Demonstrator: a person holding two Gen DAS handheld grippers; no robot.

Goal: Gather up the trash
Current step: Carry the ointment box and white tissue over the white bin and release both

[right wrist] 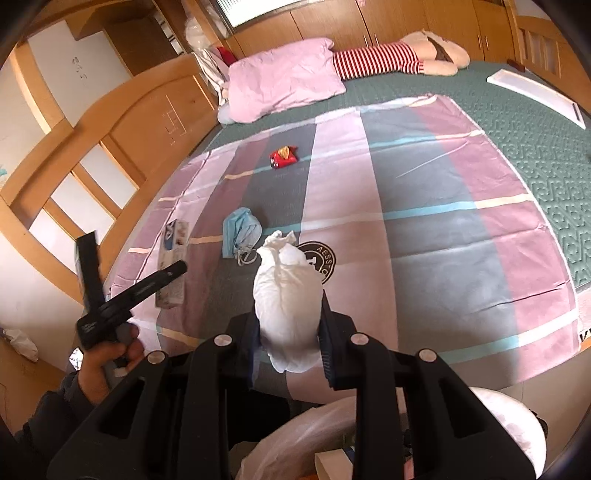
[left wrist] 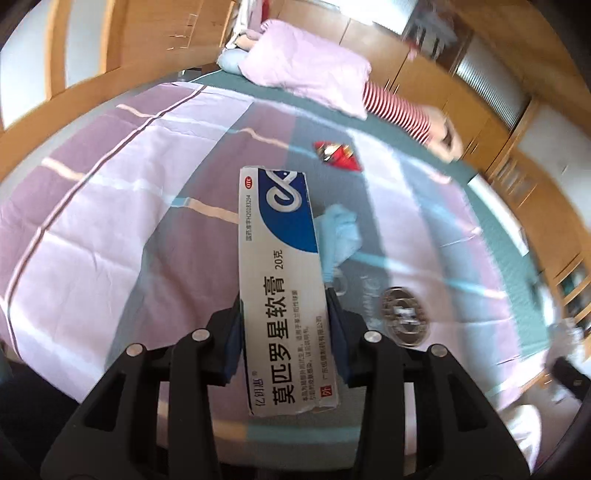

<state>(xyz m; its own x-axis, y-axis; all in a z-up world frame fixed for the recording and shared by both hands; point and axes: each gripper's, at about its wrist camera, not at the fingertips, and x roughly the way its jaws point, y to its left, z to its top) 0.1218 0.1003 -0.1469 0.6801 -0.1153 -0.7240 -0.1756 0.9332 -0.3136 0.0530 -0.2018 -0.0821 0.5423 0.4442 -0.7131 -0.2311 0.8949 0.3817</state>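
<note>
Left wrist view: the left gripper (left wrist: 284, 314) clamps a white-and-blue box (left wrist: 282, 273) by its sides, lifted over the bed. The right gripper (right wrist: 290, 325) pinches a white wad (right wrist: 286, 295); below it gapes a lined bin (right wrist: 295, 435). Beyond lie a blue mask (right wrist: 242, 230) and, farther, a red wrapper (right wrist: 282, 157). The long box may pivot and slip if swung fast. A striped sheet (right wrist: 424, 221) covers the bed, with a pink pillow (right wrist: 280, 77) and wooden cabinets (right wrist: 406, 18) farthest off.

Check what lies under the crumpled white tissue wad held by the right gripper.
Under the tissue wad shows the checked sheet and part of a round black logo; the rest of the logo is covered.
</note>
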